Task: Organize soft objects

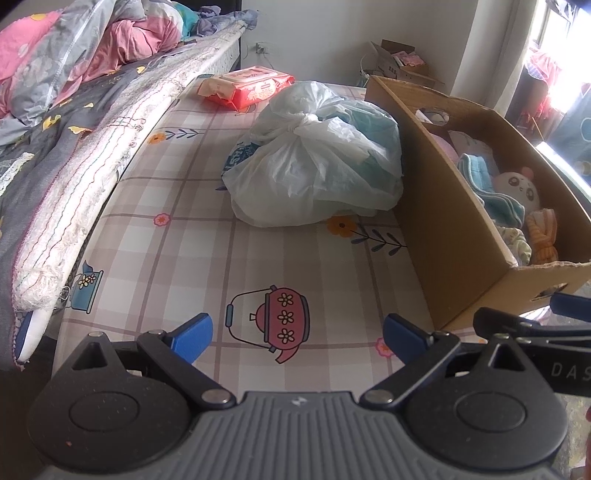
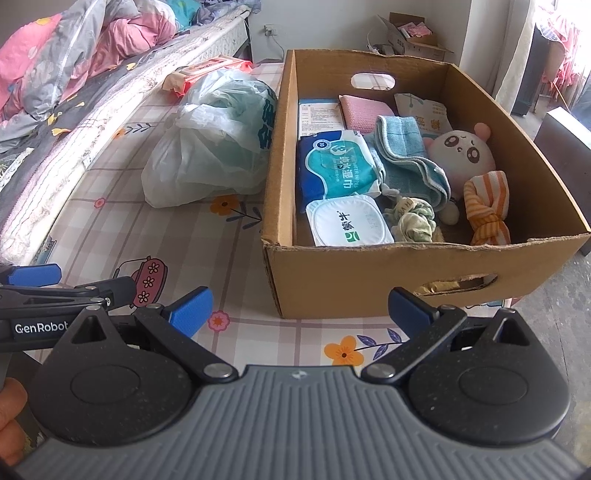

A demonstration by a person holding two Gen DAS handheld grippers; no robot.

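A cardboard box (image 2: 369, 284) stands on the patterned tablecloth (image 2: 236, 266); it also shows in the left wrist view (image 1: 436, 206). Inside lie a panda plush (image 2: 461, 151), a blue towel (image 2: 406, 155), an orange striped cloth (image 2: 487, 206), a green scrunchie (image 2: 413, 221), wet wipe packs (image 2: 340, 166) and a pink cloth (image 2: 365, 110). A tied white plastic bag (image 1: 314, 162) sits left of the box, also in the right wrist view (image 2: 210, 140). My left gripper (image 1: 297, 338) is open and empty over the tablecloth. My right gripper (image 2: 299, 310) is open and empty before the box's near wall.
A red wipes pack (image 1: 247, 86) lies beyond the bag. A bed with a rolled mattress edge (image 1: 96, 158) and pink and grey bedding (image 1: 74, 48) runs along the left. Another open carton (image 2: 413, 33) stands by the far wall.
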